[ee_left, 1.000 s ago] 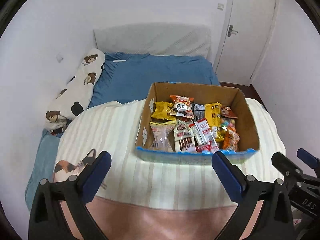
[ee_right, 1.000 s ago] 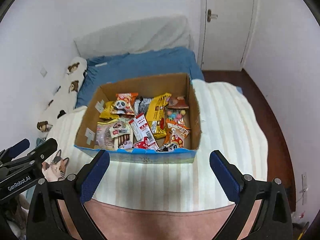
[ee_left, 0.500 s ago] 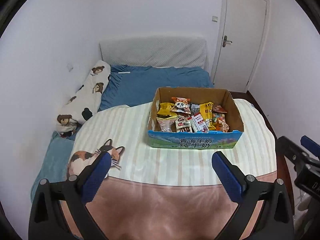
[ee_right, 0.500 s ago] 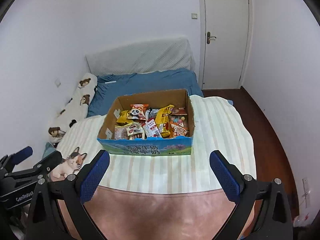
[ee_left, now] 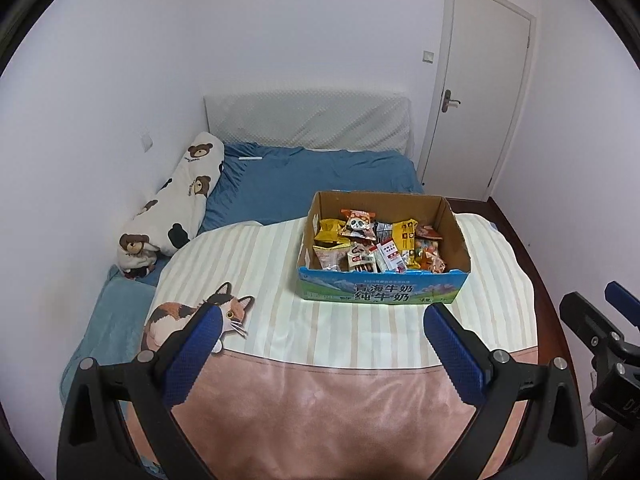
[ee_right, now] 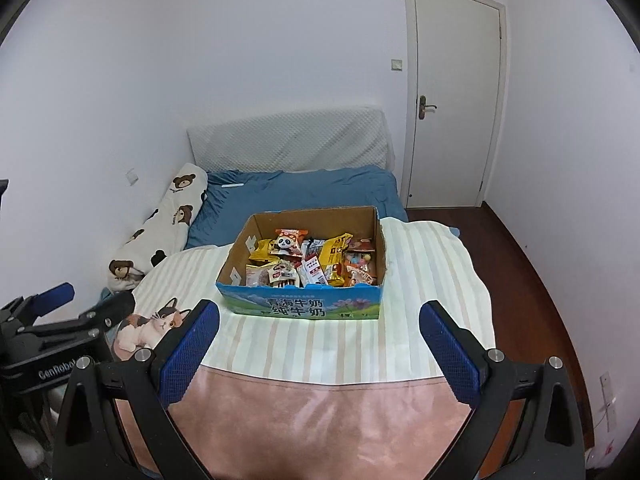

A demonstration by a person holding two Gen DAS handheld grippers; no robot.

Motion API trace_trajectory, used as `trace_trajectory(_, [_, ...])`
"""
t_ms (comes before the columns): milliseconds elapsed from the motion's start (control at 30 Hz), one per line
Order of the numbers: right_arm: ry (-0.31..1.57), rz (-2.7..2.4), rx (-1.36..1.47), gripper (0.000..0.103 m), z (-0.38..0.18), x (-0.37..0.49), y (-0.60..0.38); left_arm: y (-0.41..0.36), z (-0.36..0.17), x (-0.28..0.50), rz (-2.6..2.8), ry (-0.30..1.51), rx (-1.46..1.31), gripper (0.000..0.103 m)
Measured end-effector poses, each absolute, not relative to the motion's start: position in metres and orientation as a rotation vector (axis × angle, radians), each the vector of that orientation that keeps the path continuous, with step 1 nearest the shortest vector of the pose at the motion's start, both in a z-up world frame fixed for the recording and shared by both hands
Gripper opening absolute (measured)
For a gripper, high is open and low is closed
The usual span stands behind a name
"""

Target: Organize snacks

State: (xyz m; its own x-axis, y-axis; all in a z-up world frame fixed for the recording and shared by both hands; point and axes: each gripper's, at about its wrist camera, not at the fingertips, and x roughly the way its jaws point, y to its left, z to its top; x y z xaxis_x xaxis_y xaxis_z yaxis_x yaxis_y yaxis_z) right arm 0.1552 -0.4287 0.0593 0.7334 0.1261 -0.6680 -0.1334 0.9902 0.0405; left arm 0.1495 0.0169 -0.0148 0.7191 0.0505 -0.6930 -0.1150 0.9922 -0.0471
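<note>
An open cardboard box (ee_left: 382, 297) with a blue printed front sits on a striped blanket on the bed; it also shows in the right wrist view (ee_right: 302, 307). Several snack packets (ee_left: 376, 245) fill it, among them a panda packet (ee_right: 287, 242) and yellow bags. My left gripper (ee_left: 320, 320) is open and empty, held back from the box above the blanket's near part. My right gripper (ee_right: 319, 320) is open and empty, also well short of the box. Each gripper shows at the edge of the other's view.
The blanket (ee_left: 280, 272) has a cat print (ee_left: 176, 318) at its left. A bear-print bolster (ee_left: 176, 204) lies along the left wall on the blue sheet (ee_left: 312, 176). A padded headboard (ee_right: 288, 140) and a closed door (ee_right: 452, 100) stand behind. Wooden floor (ee_right: 532, 264) runs along the right.
Both grippers have pulled back and away from the box, so it looks smaller and its blue front now shows. Both stay open and empty.
</note>
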Motion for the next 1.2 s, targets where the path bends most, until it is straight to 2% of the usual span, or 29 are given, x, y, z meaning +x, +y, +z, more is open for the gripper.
trace_trajectory(467, [0.754,0.090,-0.020,0.103,0.036,0.197,-0.432,0.014,-0.033,0.193,0.103,0.753,-0.081,0.103])
trace_trajectory(900, [0.814,0.029,-0.008,0.103,-0.005,0.273,-0.431,0.025,-0.083,0.270,0.096,0.895,-0.111,0.103])
trace_trajectory(1200, [0.873,0.007,0.000,0.103,-0.033,0.313,-0.427,0.020,-0.096,0.305,0.088,0.925,-0.079,0.103])
